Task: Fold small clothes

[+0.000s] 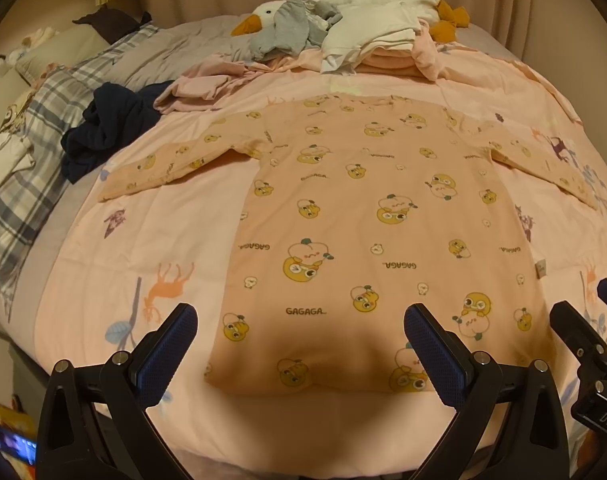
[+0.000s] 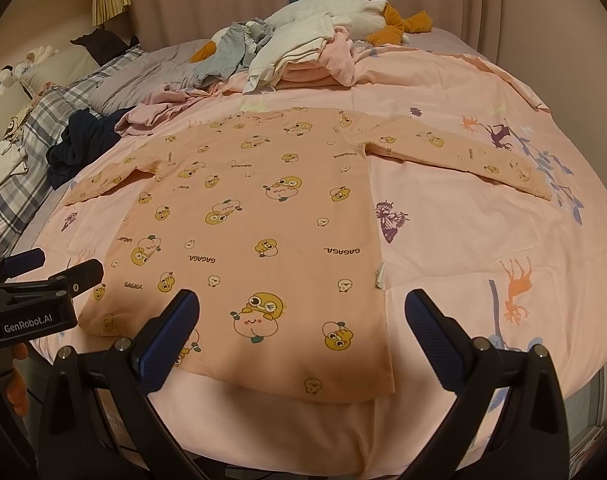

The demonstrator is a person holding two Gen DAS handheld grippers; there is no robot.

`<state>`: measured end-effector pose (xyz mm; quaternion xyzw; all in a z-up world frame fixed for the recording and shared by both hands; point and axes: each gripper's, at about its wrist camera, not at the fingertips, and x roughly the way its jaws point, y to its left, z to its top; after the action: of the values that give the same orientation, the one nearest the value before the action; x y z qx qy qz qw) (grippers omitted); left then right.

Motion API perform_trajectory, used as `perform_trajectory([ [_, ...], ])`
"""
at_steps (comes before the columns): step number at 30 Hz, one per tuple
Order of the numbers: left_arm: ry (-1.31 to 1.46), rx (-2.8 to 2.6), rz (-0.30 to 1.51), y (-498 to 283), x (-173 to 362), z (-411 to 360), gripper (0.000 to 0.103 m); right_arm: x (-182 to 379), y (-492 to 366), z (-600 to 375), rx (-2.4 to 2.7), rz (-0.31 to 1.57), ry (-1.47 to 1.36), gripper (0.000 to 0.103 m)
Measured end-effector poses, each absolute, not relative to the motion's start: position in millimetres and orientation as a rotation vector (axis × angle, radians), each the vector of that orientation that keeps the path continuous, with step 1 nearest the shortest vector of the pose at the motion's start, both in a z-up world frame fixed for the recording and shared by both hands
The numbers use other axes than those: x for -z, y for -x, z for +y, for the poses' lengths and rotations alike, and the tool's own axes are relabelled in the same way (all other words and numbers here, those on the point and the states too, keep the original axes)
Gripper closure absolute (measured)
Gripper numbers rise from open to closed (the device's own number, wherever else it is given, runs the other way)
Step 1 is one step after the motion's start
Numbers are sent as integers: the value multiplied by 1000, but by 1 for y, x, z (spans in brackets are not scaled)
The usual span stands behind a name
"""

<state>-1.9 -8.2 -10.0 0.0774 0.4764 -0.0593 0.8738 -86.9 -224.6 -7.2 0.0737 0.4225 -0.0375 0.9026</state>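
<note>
A small peach long-sleeved shirt (image 1: pixel 363 208) with yellow cartoon prints and "GAGAGA" lettering lies flat on the pink bedspread, both sleeves spread out, hem toward me. It also shows in the right wrist view (image 2: pixel 255 216). My left gripper (image 1: pixel 299 344) is open and empty, hovering above the hem's left part. My right gripper (image 2: pixel 303 332) is open and empty above the hem's right corner. The right gripper shows at the left wrist view's right edge (image 1: pixel 587 320), and the left gripper at the right wrist view's left edge (image 2: pixel 51 272).
A pile of pink, white and grey clothes (image 1: pixel 343 40) and a goose plush (image 1: pixel 259 20) lie at the bed's far side. A dark navy garment (image 1: pixel 107 128) and a plaid blanket (image 1: pixel 31 152) lie at left. The pink bedspread (image 2: pixel 483 240) extends to the right.
</note>
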Motion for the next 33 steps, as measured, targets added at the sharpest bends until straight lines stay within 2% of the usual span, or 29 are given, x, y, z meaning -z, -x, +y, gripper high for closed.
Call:
perform_trajectory([
  [23,-170,135,995,0,14,-13,1,10,84,-228,79,876,-169,0],
  [29,-42,201,999,-21,20,-9,1,15,77,-259,-17,811,-351,0],
  [33,69,278,1003,-37,25,-9,1,37,62,-313,-2,808,-551,0],
])
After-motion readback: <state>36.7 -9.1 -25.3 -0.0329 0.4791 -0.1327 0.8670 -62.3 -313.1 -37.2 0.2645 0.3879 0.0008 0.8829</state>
